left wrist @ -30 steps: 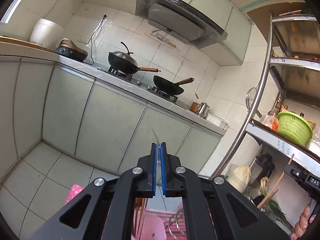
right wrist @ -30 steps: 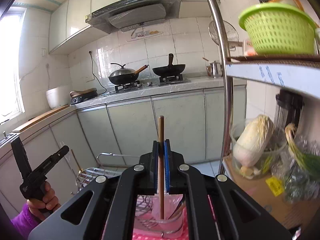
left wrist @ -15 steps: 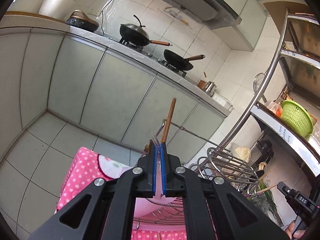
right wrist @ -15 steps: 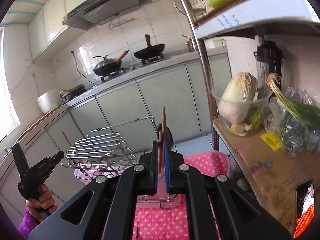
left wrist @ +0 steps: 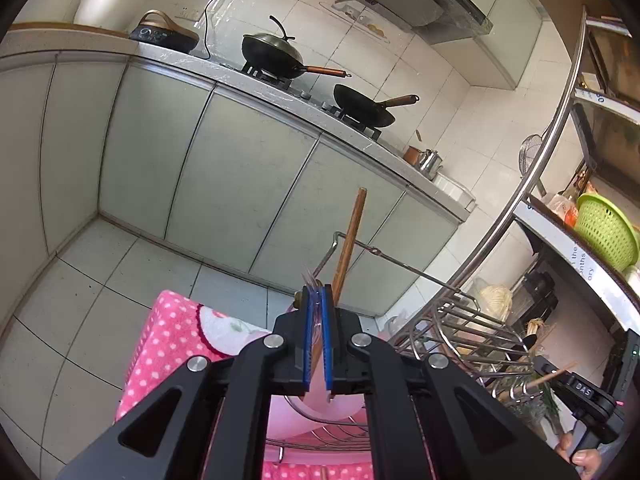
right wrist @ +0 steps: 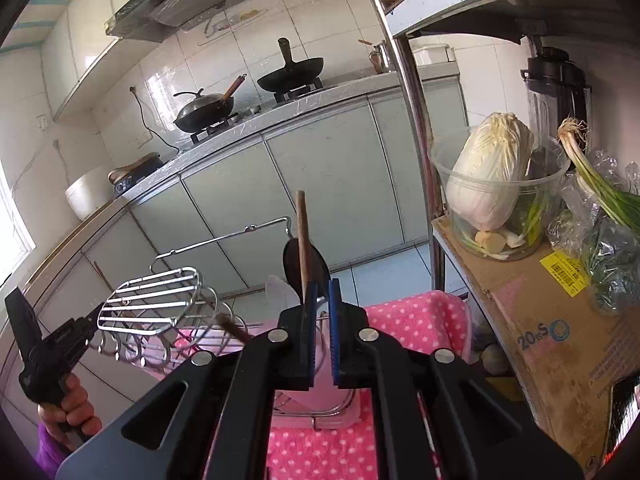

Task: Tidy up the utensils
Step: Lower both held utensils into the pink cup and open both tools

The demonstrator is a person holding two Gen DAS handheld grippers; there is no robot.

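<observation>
My left gripper [left wrist: 317,294] is shut on a thin clear plastic utensil [left wrist: 311,276] whose tip sticks up between the blue pads. A wooden-handled utensil [left wrist: 350,240] stands upright in the wire rack [left wrist: 460,332] just beyond it. My right gripper [right wrist: 322,292] has its jaws slightly apart; the same wooden handle [right wrist: 302,236] rises along its left pad [right wrist: 310,304], and a grip cannot be told. A dark spoon bowl [right wrist: 304,264] and a clear plastic utensil [right wrist: 282,292] stand behind it in the rack [right wrist: 156,304] on the pink dotted cloth [right wrist: 412,320].
Grey kitchen cabinets [left wrist: 240,168] and a counter with two woks [left wrist: 276,54] lie ahead. A steel shelf post [right wrist: 416,120] stands on the right, with a cabbage bowl [right wrist: 496,184], spring onions [right wrist: 596,184] and a cardboard box [right wrist: 552,320]. A green basket [left wrist: 604,232] sits on the shelf.
Both grippers have come down toward the rack on the pink cloth. The right jaws, clamped on the wooden handle before, now stand slightly apart with the handle against the left pad.
</observation>
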